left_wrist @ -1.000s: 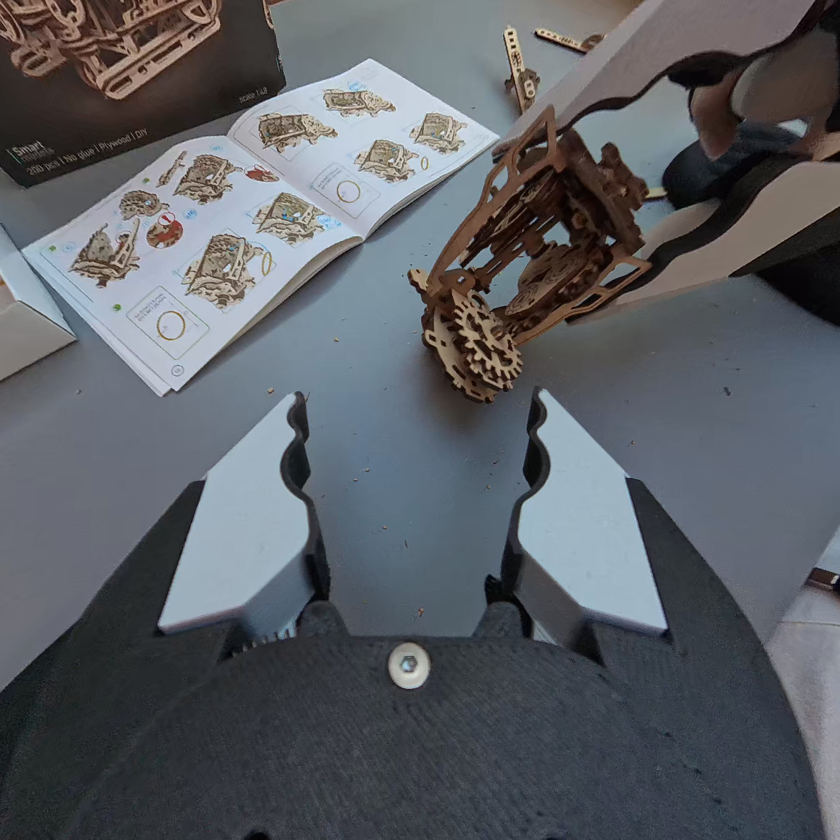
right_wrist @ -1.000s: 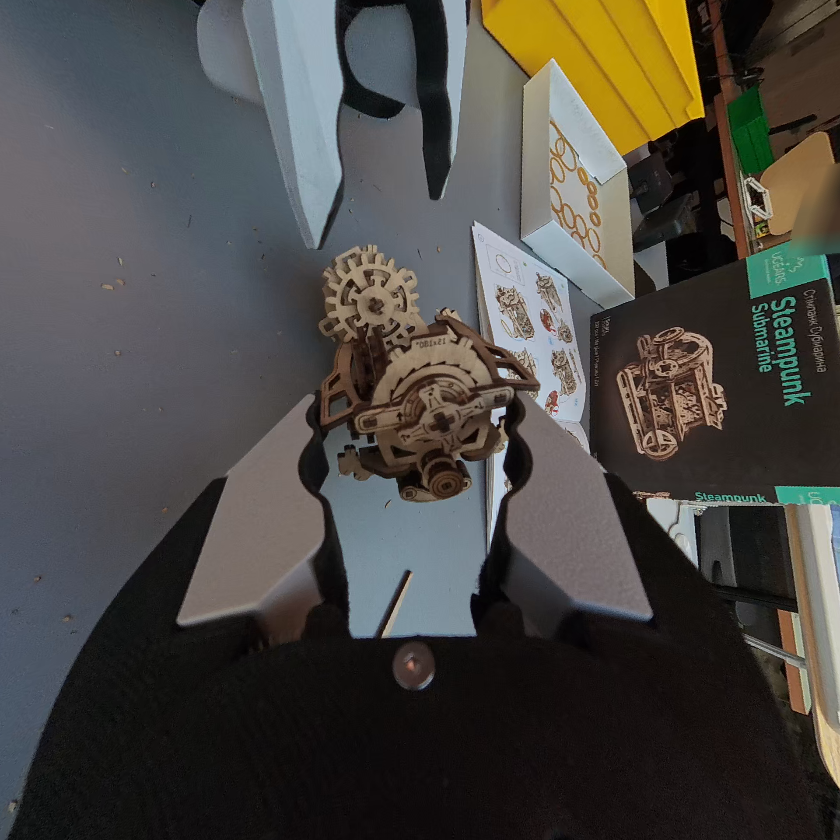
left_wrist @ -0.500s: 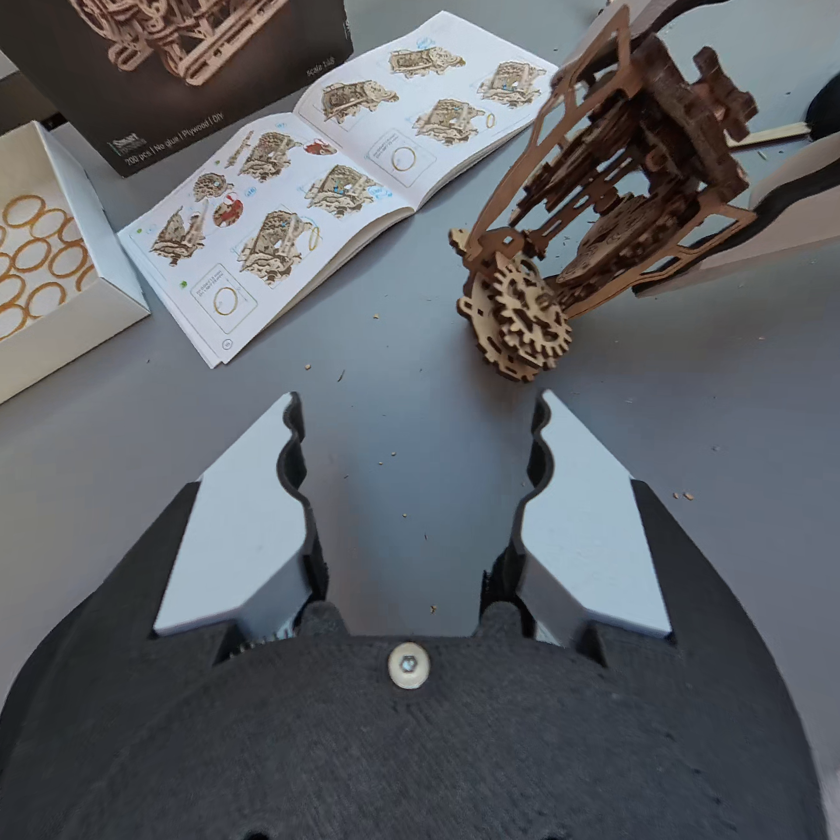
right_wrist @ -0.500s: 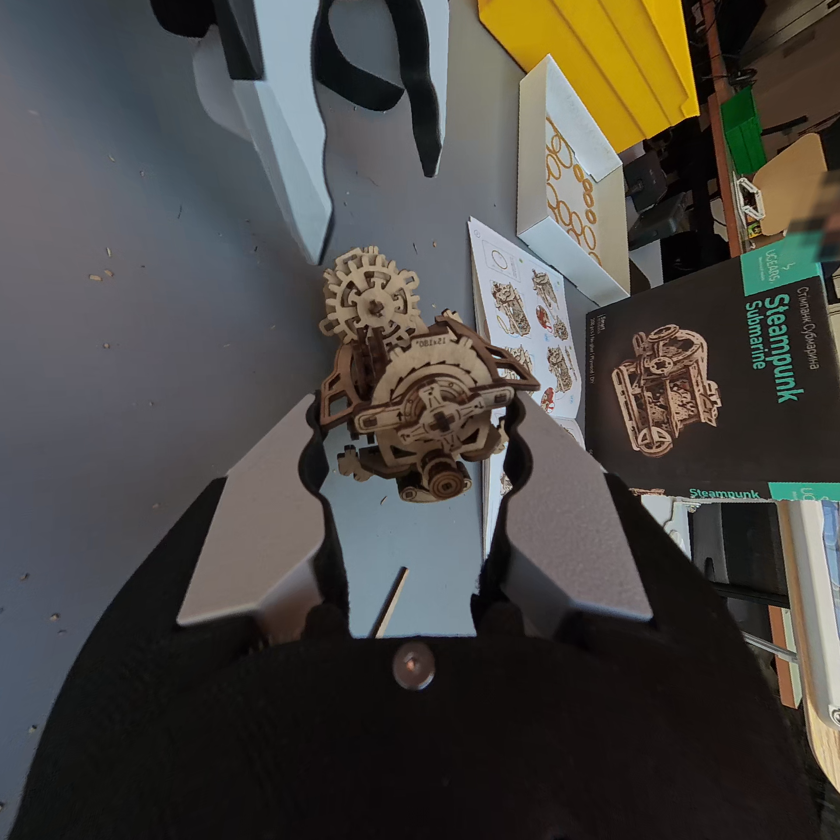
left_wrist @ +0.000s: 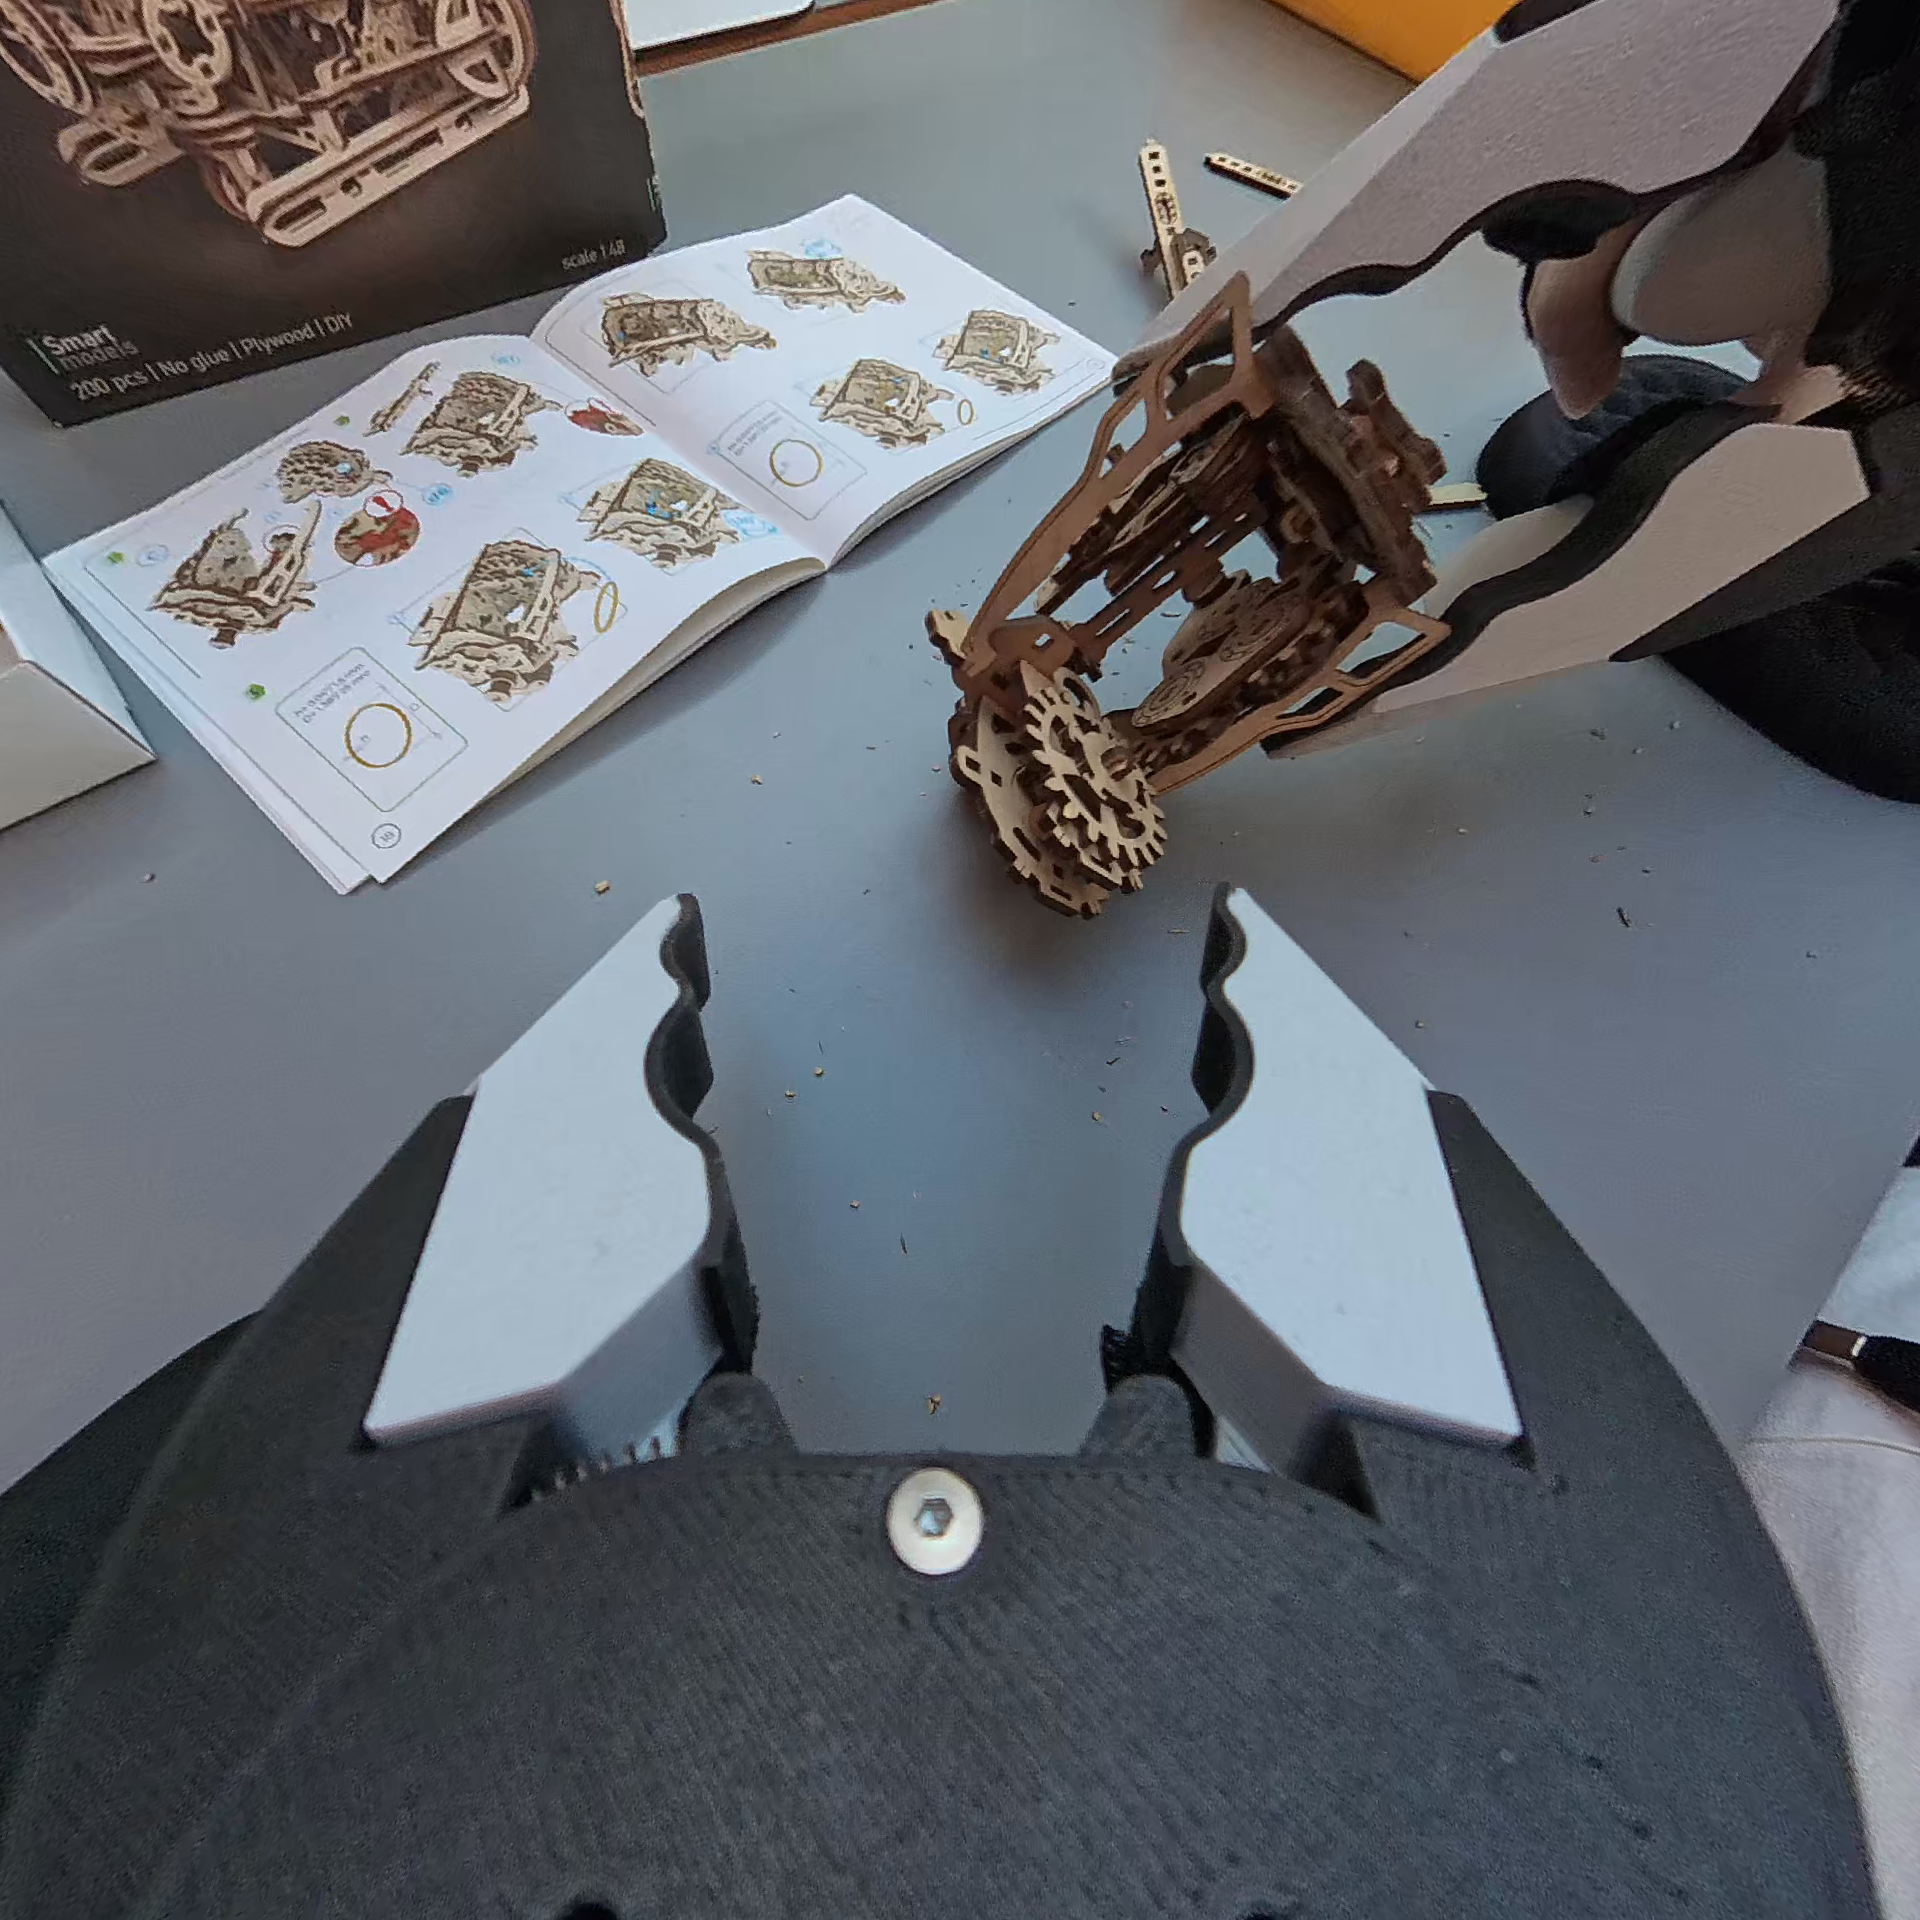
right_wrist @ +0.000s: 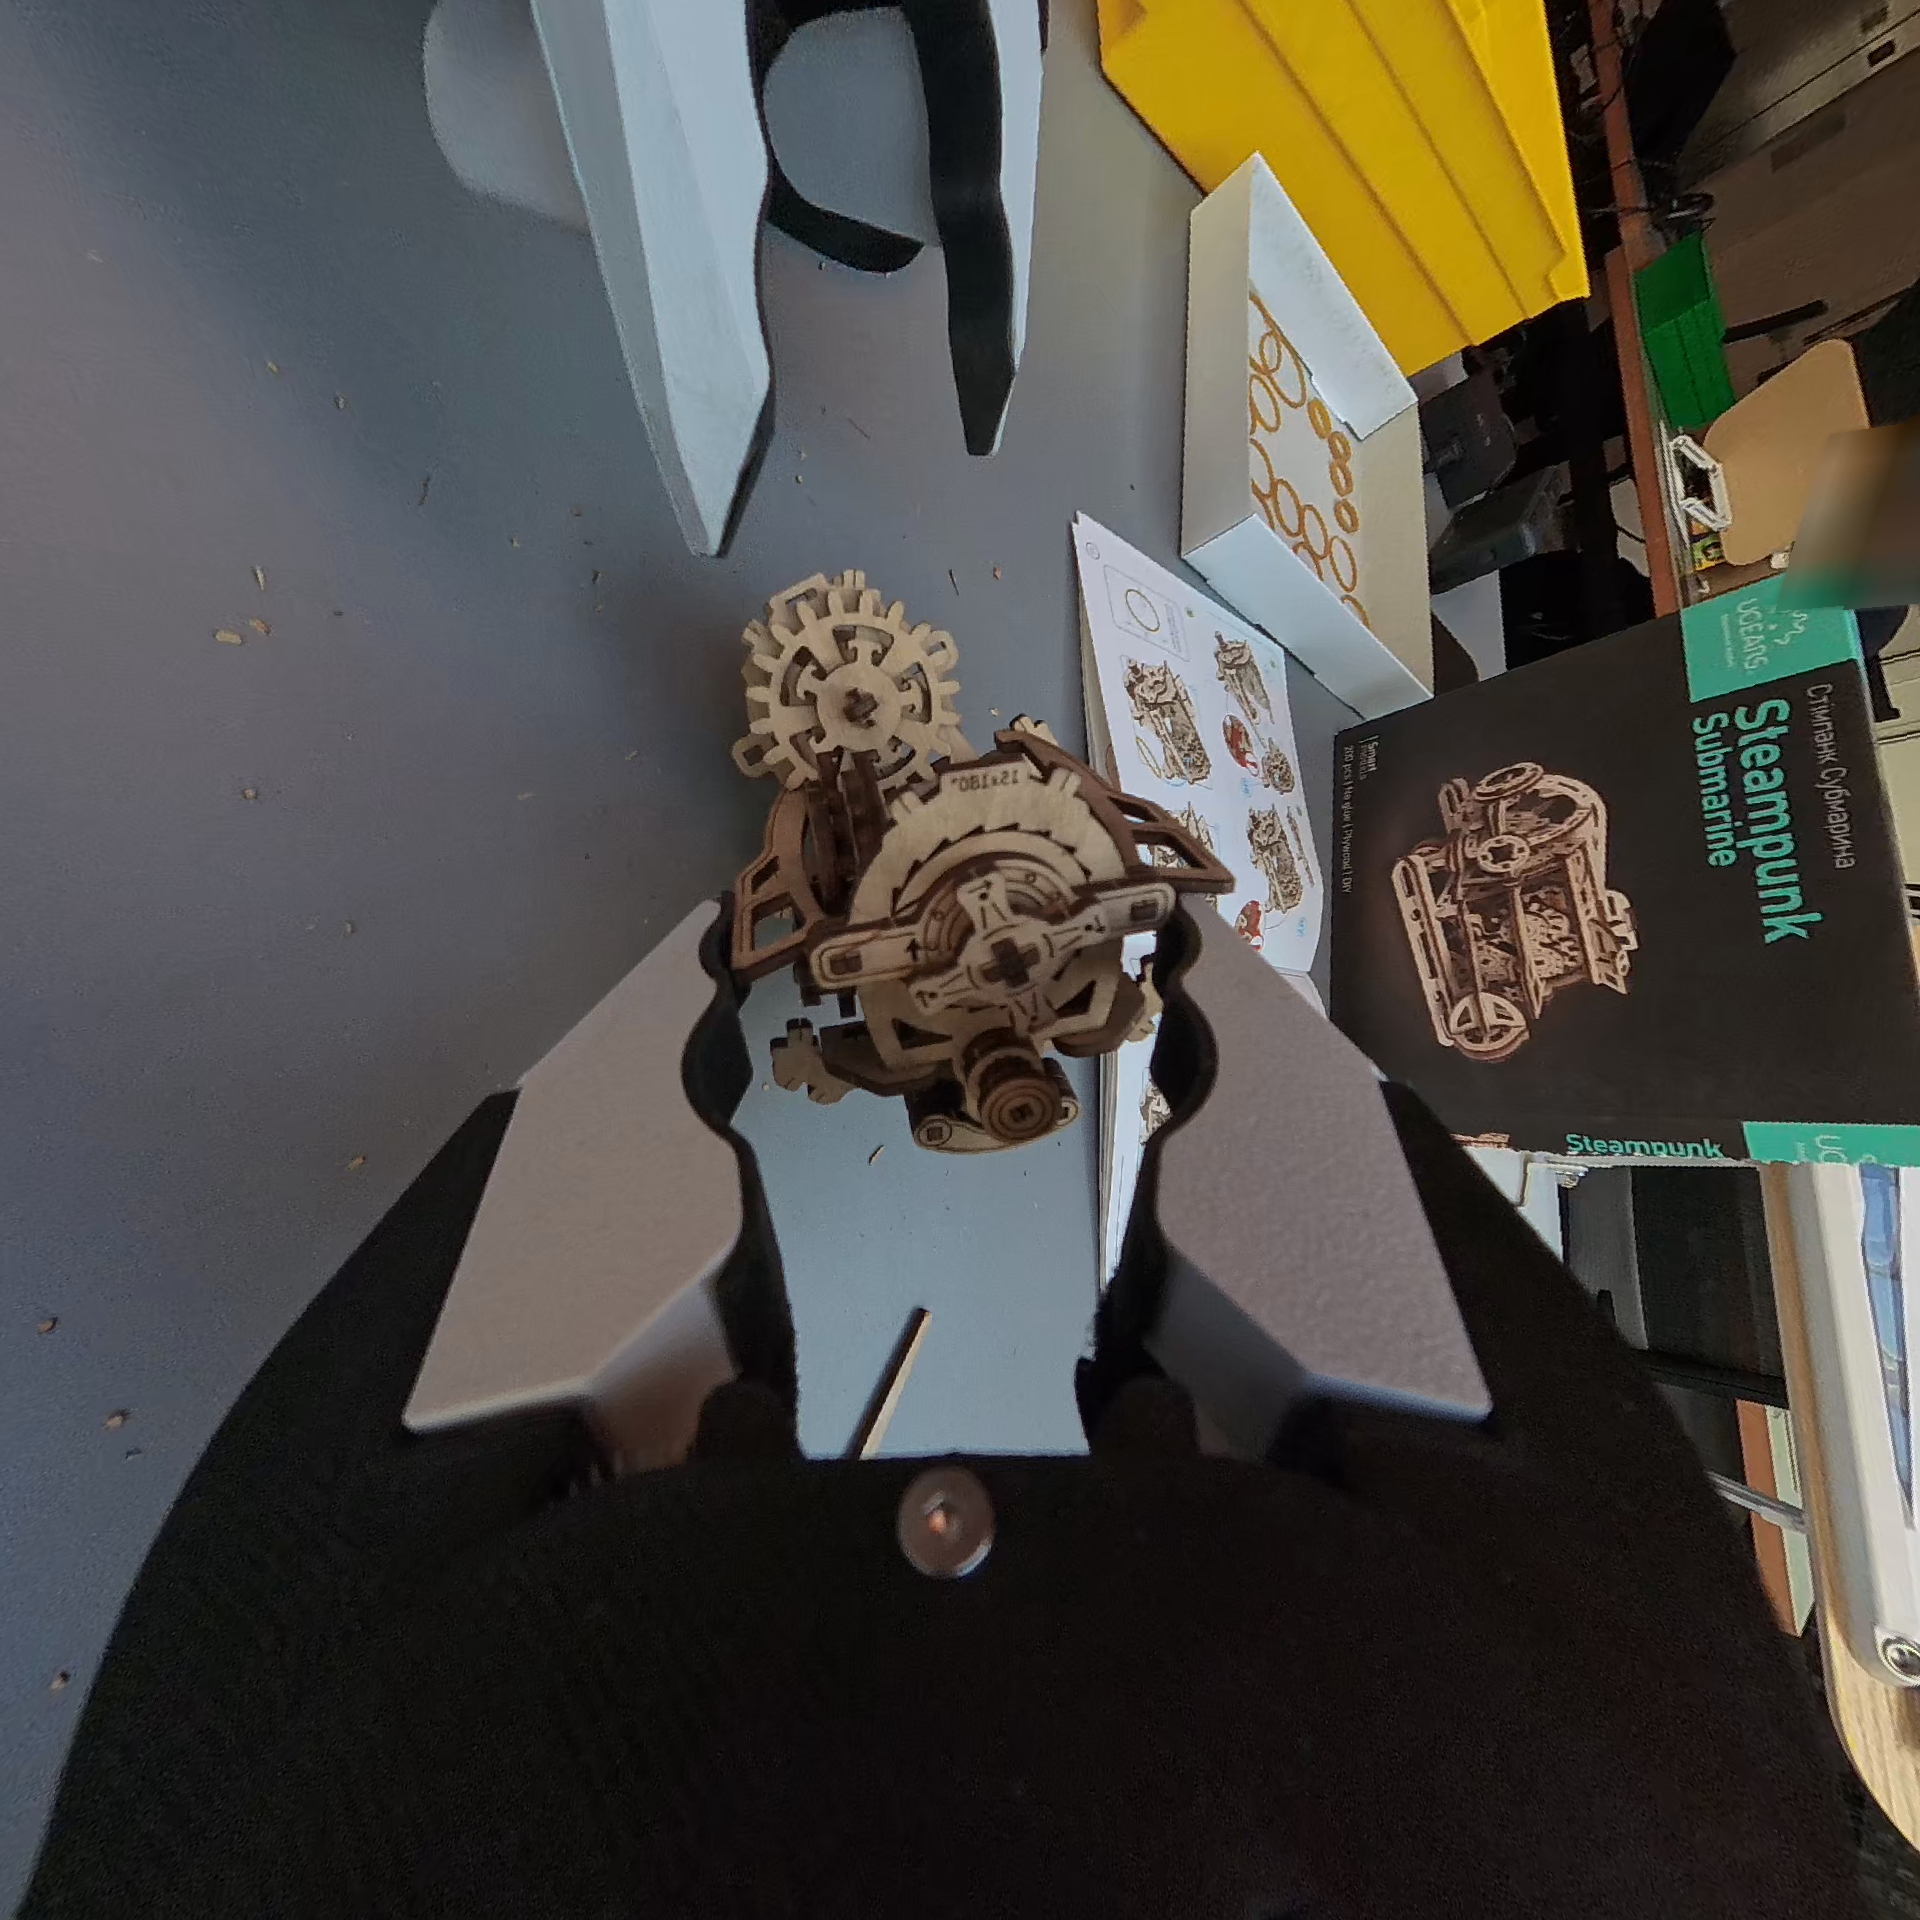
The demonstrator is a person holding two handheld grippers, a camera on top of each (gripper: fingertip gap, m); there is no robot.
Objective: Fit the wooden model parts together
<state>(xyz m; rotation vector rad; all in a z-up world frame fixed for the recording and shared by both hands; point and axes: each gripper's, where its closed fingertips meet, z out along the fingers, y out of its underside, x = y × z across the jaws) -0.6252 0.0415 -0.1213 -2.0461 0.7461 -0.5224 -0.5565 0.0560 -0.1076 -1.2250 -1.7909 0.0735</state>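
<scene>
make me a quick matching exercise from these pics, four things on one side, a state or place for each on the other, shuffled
1. brown wooden gear model
2. left tongs
3. open white instruction booklet
4. white cardboard box of tan rings

A. open, holding nothing
B. lying flat on the grey table
C. clamped in the right tongs
D. beside the yellow bins

Pairs: 1-C, 2-A, 3-B, 4-D

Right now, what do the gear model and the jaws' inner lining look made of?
Gear model: thin laser-cut plywood, unfinished, judging by pale faces and dark scorched edges. Lining of the right gripper: black, matte, wavy, probably foam or rubber; the outer shells look like matte grey plastic.
</scene>
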